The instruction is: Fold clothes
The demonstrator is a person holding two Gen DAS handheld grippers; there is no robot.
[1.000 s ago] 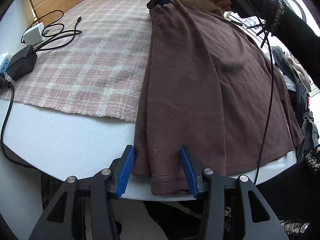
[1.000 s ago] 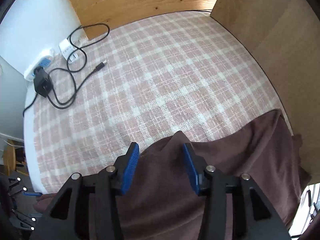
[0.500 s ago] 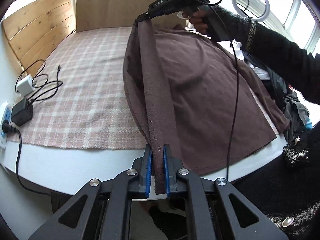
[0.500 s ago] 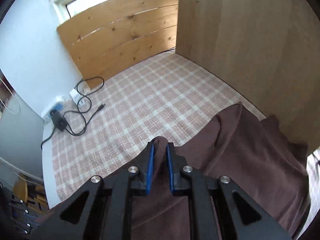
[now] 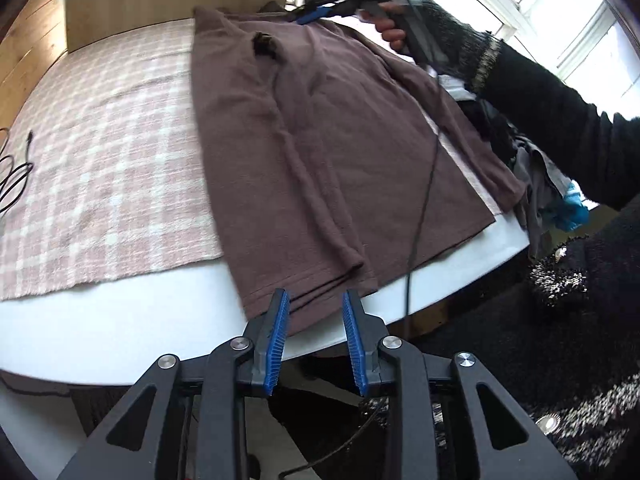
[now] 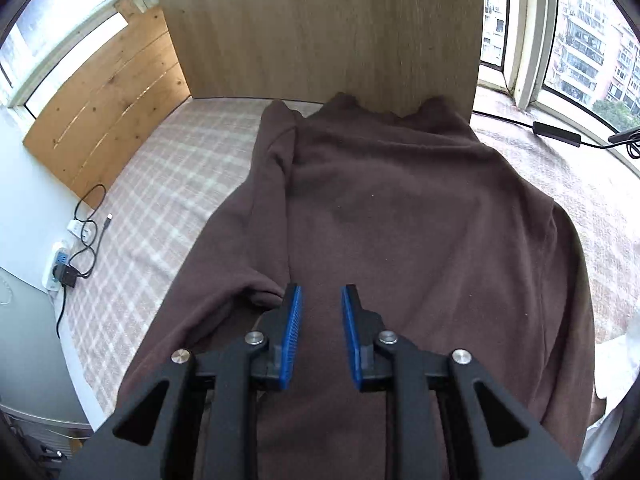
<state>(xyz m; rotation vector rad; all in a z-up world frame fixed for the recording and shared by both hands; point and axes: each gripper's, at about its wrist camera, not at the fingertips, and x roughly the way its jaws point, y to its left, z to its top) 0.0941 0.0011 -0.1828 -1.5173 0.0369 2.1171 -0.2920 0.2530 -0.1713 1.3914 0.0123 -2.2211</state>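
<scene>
At the far left of the right wrist view a white power strip point(image 6: 60, 270) with a black adapter plugged in lies at the table's edge, and a white charger point(image 6: 75, 227) with looped black cable point(image 6: 93, 216) sits just beside it on the pink plaid cloth point(image 6: 160, 200) that covers the white table point(image 5: 120, 320). Moving right, the brown garment point(image 5: 320, 152) lies spread flat on the plaid cloth, one side folded inward so that a sleeve runs lengthwise over the body; its far end reaches the wooden panel point(image 6: 320, 32) at the back, and its near hem hangs just past the table's front edge. The left gripper point(image 5: 313, 340) sits at that near hem with its blue pads parted and nothing between them — the hem lies just beyond the tips. The right gripper point(image 6: 320, 332) hovers over the middle of the garment, its blue pads likewise apart and empty, the folded sleeve's cuff just left of its left pad. In the left wrist view a hand point(image 5: 394, 20) in a dark knit sleeve point(image 5: 540, 112) grips the right gripper's handle above the garment's far end, a black cord trailing down across the fabric. At the far right a heap of other clothes point(image 5: 548, 184) — grey, black and blue — sits at the table's edge.
</scene>
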